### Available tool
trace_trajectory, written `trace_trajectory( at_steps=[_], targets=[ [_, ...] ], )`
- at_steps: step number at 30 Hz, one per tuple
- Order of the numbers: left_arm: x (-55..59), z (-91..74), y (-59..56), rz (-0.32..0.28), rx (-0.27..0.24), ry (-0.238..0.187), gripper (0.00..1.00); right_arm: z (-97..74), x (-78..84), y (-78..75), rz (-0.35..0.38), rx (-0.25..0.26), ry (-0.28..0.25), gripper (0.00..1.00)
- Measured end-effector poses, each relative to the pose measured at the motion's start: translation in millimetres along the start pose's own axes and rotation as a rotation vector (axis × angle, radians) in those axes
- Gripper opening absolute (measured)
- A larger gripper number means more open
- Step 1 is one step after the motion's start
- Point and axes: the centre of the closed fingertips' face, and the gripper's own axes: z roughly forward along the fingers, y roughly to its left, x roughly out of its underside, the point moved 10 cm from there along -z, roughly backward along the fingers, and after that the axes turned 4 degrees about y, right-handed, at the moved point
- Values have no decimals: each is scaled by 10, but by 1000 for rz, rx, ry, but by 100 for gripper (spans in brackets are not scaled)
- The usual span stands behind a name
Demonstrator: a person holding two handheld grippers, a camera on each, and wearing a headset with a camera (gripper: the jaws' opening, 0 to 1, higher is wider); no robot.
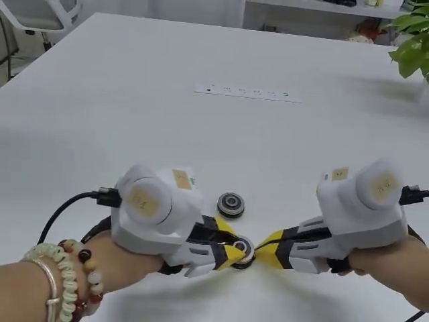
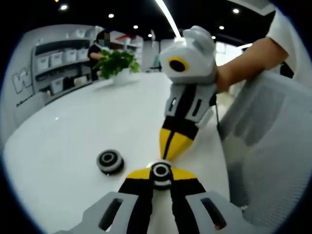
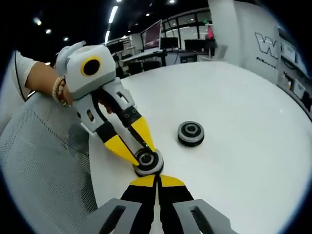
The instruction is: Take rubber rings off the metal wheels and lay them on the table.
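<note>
A small round metal wheel with a black rubber ring lies flat and alone on the white table. Just nearer the person than this lying wheel, a second ringed metal wheel sits between the yellow-tipped jaws of the left gripper, which pinch it from both sides. In the left gripper view the hub shows right between the two tips. The right gripper comes at the held wheel from the side opposite the left gripper, its jaws pressed together and their tips against the wheel's rim. Whether they nip the rubber ring cannot be told, nor whether the held wheel touches the table. Well beyond the lying wheel, away from the person, a long white power strip lies on the table
</note>
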Motion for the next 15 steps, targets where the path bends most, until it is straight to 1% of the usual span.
trace_trajectory(
  at_steps=[3,5,7,10,11,12,13,15],
  targets=[
    [3,-7,-4,1,0,0,14,-22,4,-18,89,-19,-25,0],
    [5,-9,-2,1,0,-2,14,-34,25,-36,173,-48,-46,0],
    [4,-10,-3,2,1,-3,14,-31,46,-47,227,-69,-65,0],
    [3,-10,-3,4,2,-2,14,-38,59,-48,273,-97,-92,0],
    [4,-12,-4,5,3,-1,14,-41,60,-38,312,-116,-114,0],
    [3,-12,-4,5,3,-1,14,-47,67,-42,336,-120,-120,0],
    [3,-13,-3,8,3,0,14,-46,66,-41,348,-132,-134,0],
    [3,-14,-2,10,3,0,14,-41,92,-69,360,-132,-136,0]
  ],
)
